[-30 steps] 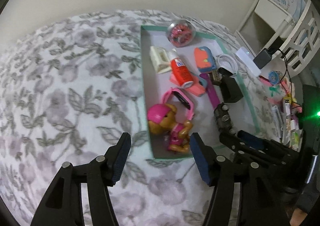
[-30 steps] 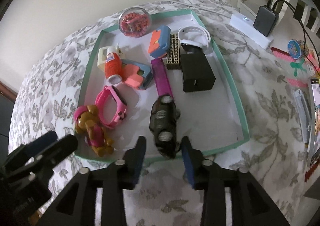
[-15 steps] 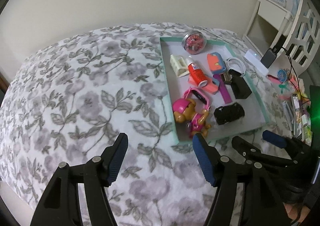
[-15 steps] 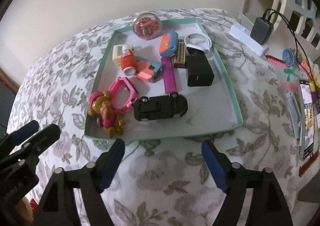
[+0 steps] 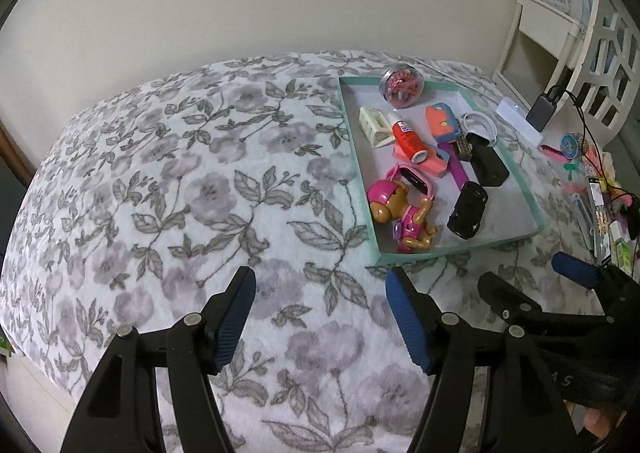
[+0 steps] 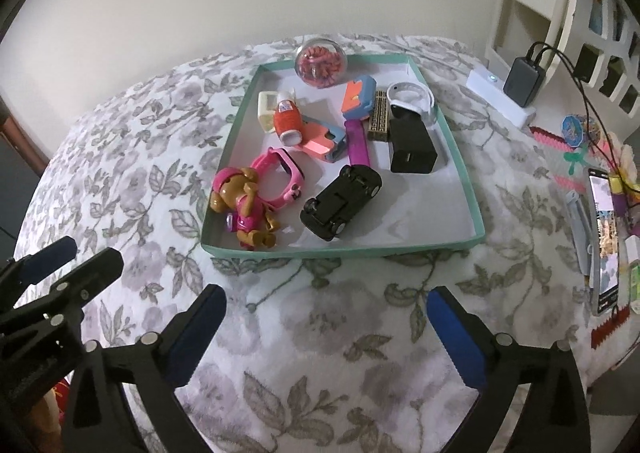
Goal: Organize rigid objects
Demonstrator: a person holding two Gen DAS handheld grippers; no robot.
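**Tray of small hard goods on floral blanket: both tongs empty**

Hidden or unclear: clutter at the right frame edge is cut off and too small to name, apart from a phone (image 6: 604,237) lying flat. Print on the glue bottle (image 6: 286,117) is unreadable. A purple strip (image 6: 357,143) is partly covered by the car (image 6: 341,201) and an orange-and-blue piece (image 6: 359,97).

Tray (image 6: 460,157): shallow, rectangular, teal rim, pale floor; centre of the right view, upper right of the left view. It rests on a plush blanket (image 5: 180,181) printed with grey leaves and mauve flowers.

Contents: glossy black car lying wheels-up near the front rim; hard plastic pup figure (image 6: 240,209) in a pink helmet, front left corner; pink watch (image 6: 280,177) touching it; clear globe (image 6: 321,61) of red bits at the far rim; matte black block (image 6: 412,147); white band (image 6: 412,96) at the far right corner.

Left gripper (image 5: 320,317): jaws spread wide, blue ribbed pads, holding nothing, over blanket short of the tray.

Right gripper (image 6: 326,337): likewise wide apart and empty.
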